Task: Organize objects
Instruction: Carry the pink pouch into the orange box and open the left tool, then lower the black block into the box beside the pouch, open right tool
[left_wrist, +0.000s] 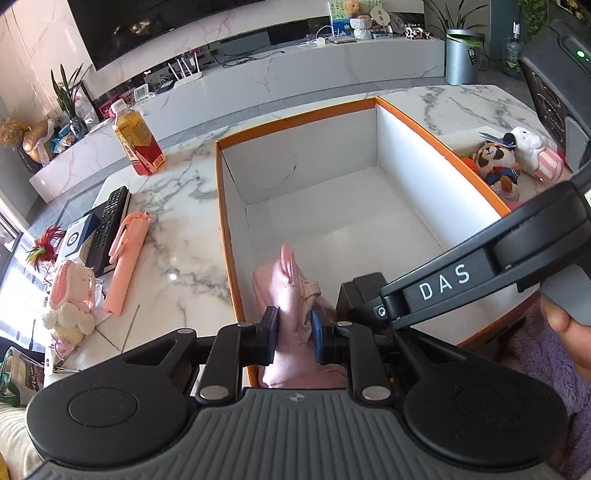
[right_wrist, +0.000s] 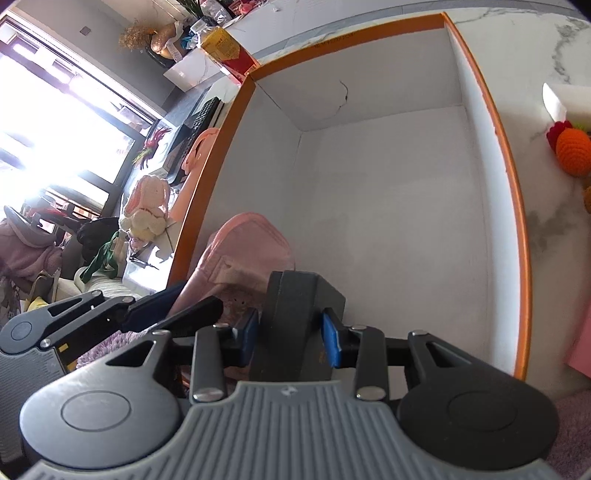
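— Left gripper (left_wrist: 294, 328)?
— Clamped on the pink pouch (left_wrist: 291, 295), over the orange-rimmed box (left_wrist: 295, 122)'s near left corner.
— Right gripper (right_wrist: 290, 338)?
— Gripped a dark block (right_wrist: 299, 314), also above the box.

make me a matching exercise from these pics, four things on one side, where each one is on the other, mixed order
Things:
1. pink pouch
2. dark block
3. drink bottle
4. panda plush

Places:
a. on the marble table left of the orange-rimmed box
b. in the left tongs
c. on the table right of the box
d. in the right tongs

Pairs: 1-b, 2-d, 3-a, 4-c
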